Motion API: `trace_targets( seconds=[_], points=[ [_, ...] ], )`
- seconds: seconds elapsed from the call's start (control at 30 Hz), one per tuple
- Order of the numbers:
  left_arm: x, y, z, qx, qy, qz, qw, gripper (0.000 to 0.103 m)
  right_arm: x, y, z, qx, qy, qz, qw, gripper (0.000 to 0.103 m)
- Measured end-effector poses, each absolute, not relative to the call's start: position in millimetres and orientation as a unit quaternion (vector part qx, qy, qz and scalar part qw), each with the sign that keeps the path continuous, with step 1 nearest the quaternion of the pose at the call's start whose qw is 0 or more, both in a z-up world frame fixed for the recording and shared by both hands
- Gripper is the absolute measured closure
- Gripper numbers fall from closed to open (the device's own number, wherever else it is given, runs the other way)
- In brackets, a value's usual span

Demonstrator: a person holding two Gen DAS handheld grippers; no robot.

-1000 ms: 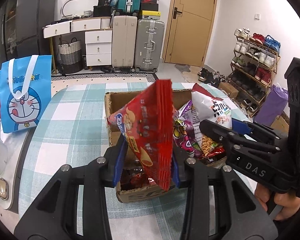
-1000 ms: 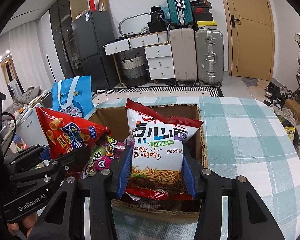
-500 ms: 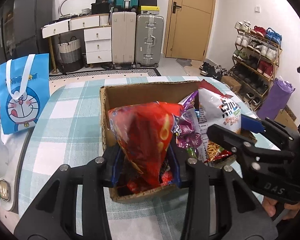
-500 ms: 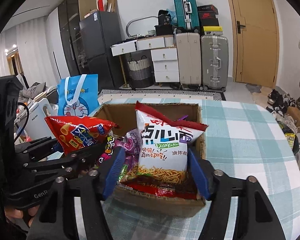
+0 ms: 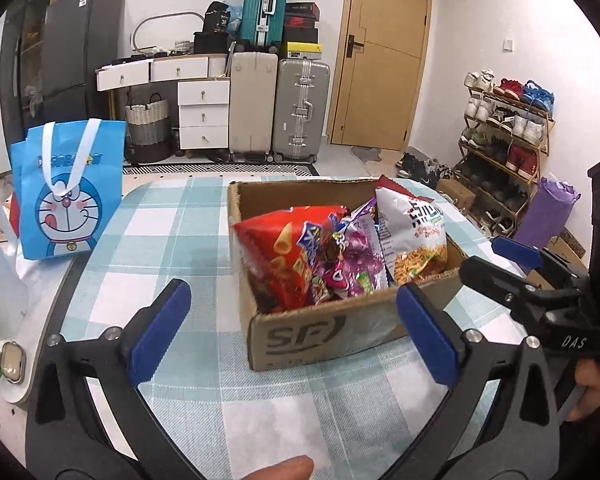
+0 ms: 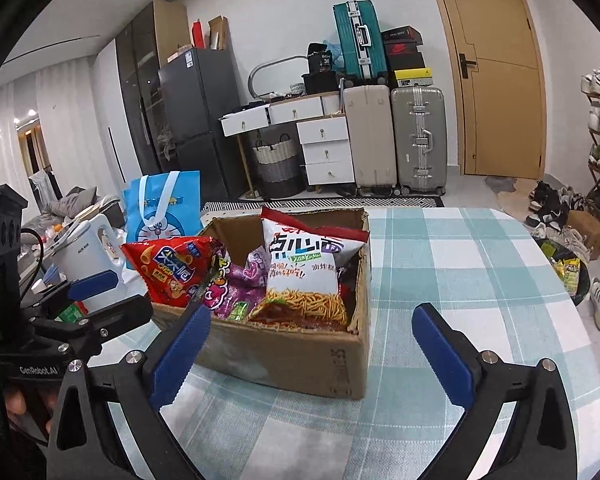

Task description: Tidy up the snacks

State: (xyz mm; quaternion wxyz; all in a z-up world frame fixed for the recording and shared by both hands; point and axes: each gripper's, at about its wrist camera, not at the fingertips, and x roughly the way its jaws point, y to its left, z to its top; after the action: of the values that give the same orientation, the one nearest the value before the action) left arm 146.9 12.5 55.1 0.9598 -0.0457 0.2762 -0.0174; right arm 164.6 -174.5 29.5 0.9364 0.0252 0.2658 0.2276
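Released and pulled back since earlier: left gripper (image 5: 292, 328), right gripper (image 6: 310, 350), both spread, empty | cardboard box (image 5: 320, 336): red chip bag (image 5: 276, 252), purple packet (image 5: 352, 264), white noodle bag (image 5: 414, 236), upright | three packs, one box

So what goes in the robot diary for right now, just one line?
left gripper: open, empty | right gripper: open, empty | red bag, noodle bag: in cardboard box

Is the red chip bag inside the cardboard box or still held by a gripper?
Inside. The red chip bag leans in the cardboard box beside the purple packet; the left gripper is open and empty.
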Motion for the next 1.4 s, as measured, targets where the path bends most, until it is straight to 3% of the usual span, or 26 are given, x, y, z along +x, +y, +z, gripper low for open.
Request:
trace_targets(
  seconds=[0.5,1.4],
  points=[
    [90,16,36,-0.033,0.243,0.000,0.969,0.000,114,-181,15,0.023,0.214,0.250,0.944,0.001],
    [85,9,5,-0.026,0.245,0.004,0.969,0.000,98,-180,2,0.012,0.187,0.241,0.952,0.000]
  ],
)
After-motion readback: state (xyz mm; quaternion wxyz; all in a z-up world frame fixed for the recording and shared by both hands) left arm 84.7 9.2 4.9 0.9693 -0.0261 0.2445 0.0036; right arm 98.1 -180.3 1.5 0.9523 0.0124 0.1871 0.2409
